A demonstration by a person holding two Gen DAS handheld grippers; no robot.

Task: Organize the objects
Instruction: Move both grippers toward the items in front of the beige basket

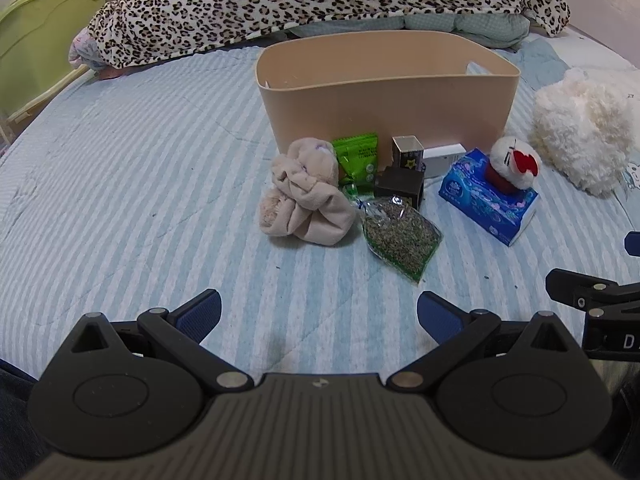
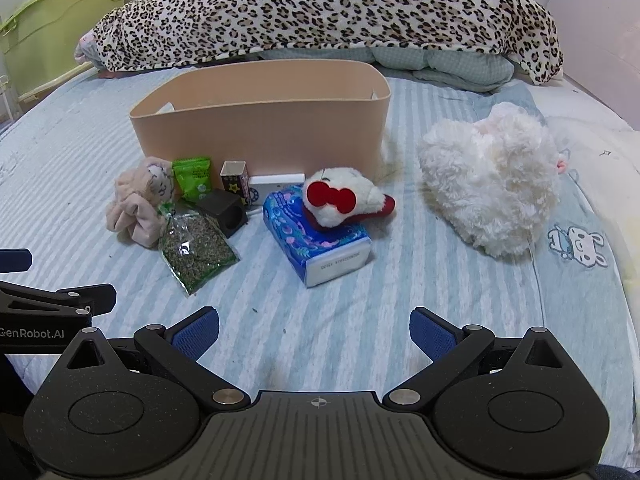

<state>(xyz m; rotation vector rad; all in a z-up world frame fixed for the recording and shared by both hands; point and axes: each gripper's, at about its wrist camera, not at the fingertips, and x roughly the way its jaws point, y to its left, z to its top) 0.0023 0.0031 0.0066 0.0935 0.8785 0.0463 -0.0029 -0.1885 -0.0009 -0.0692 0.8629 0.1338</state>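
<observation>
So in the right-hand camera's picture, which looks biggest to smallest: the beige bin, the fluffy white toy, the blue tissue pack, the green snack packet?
1. Beige bin
2. Fluffy white toy
3. Blue tissue pack
4. Green snack packet

The gaps are plain here, though the fisheye lens stretches things.

Bare striped bed lies between both grippers' spread fingers and the clutter, giving open approach. Ahead, the herb bag, beige plush and tissue pack with a small white toy on top crowd the front wall of the beige bin. A fluffy white plush blocks the right side; the bin's left flank stands open.
</observation>
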